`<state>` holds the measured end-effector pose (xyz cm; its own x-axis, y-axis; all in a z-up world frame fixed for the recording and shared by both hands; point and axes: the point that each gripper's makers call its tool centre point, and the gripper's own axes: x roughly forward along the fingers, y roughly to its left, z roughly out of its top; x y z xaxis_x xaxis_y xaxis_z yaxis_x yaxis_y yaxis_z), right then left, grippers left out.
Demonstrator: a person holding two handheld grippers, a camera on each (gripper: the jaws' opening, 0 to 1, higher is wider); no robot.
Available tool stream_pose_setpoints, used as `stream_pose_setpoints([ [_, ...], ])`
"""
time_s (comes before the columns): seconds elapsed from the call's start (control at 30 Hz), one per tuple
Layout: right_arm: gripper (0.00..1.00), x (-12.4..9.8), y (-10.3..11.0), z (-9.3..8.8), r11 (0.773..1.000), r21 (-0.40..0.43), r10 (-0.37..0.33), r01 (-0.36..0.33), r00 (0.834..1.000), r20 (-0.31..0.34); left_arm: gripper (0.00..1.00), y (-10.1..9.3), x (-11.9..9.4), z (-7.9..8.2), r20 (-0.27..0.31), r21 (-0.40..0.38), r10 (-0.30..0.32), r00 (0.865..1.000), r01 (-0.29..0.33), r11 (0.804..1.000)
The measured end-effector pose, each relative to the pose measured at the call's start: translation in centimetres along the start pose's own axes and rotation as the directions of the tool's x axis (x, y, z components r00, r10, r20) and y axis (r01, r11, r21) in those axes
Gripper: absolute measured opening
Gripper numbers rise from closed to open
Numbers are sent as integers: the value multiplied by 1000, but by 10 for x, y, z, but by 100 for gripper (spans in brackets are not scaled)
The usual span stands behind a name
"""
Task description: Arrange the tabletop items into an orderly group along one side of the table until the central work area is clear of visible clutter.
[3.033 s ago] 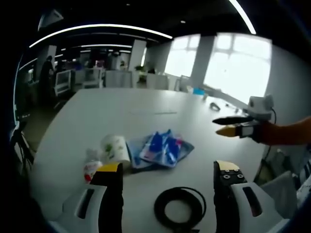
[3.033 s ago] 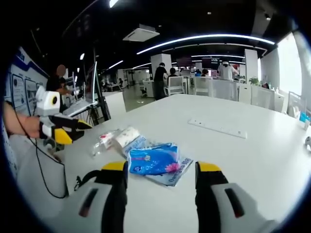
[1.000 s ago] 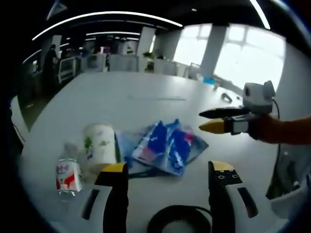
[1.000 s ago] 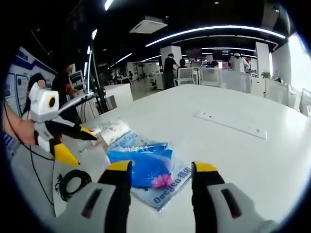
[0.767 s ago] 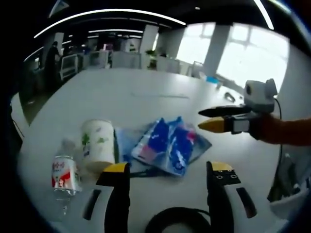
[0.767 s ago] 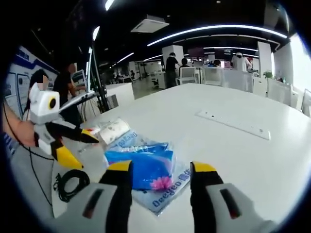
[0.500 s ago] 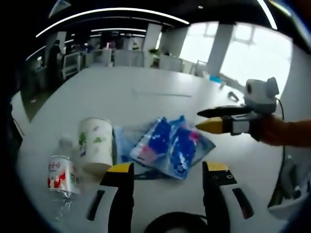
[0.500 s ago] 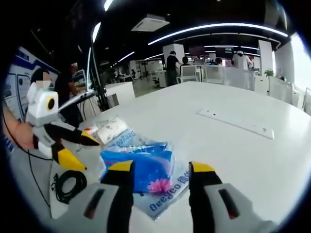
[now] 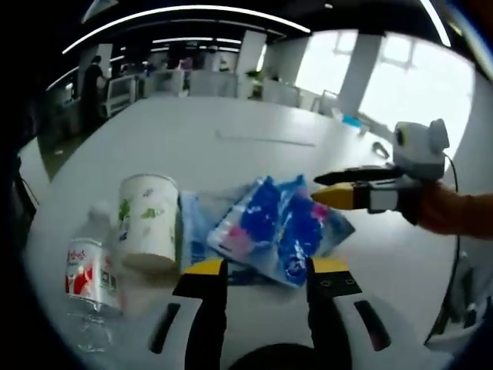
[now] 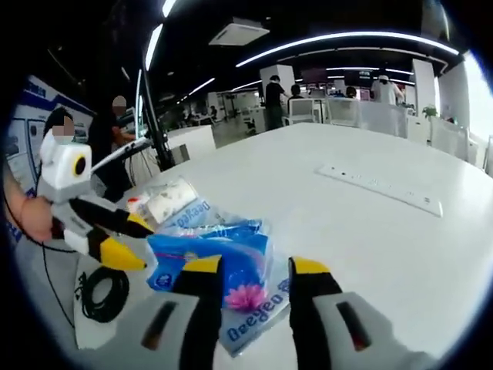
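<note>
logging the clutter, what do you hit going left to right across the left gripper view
water bottle → paper cup → blue tissue packs → right gripper, coming in from the right edge

In the left gripper view, a cluster was seen on the table (image 9: 254,158), near one of its edges. A bottle (image 9: 91,281) was laid on its side nearest that edge, with a paper cup (image 9: 148,222) just beside it, also on its side. Beyond the cup, tissue packs (image 9: 273,227) were stacked on a flat bag (image 9: 202,223). A coiled cable (image 9: 266,358) was placed before the packs. A power strip (image 9: 266,139) was set well apart, farther across the table. In the right gripper view, the cable (image 10: 100,293) lay left of the packs (image 10: 212,258), by the table's edge.
</note>
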<state>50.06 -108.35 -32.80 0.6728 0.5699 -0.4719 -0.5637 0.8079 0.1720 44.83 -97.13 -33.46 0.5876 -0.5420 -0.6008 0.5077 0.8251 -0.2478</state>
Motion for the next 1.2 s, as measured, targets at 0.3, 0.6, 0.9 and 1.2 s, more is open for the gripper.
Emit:
stream_pose_setpoints([
  [0.3, 14, 1, -4, -7, 1000, -8, -7, 7, 1000, -16, 20, 0, 5, -5, -18, -1, 7, 1000, -7, 1000],
  [0.6, 1, 0, -8, -10, 1000, -12, -16, 16, 1000, -23, 2, 1, 7, -5, -34, 21, 17, 999, -17, 1000],
  [0.9, 0, -7, -4, -6, 1000, -5, -17, 17, 1000, -12, 0, 0, 5, -5, -39, 28, 14, 999, -13, 1000],
  [1.2, 0, -20, -1, 4, 1000, 2, -30, 30, 999, 26, 0, -3, -2, 6, -16, 52, 4, 1000, -4, 999],
])
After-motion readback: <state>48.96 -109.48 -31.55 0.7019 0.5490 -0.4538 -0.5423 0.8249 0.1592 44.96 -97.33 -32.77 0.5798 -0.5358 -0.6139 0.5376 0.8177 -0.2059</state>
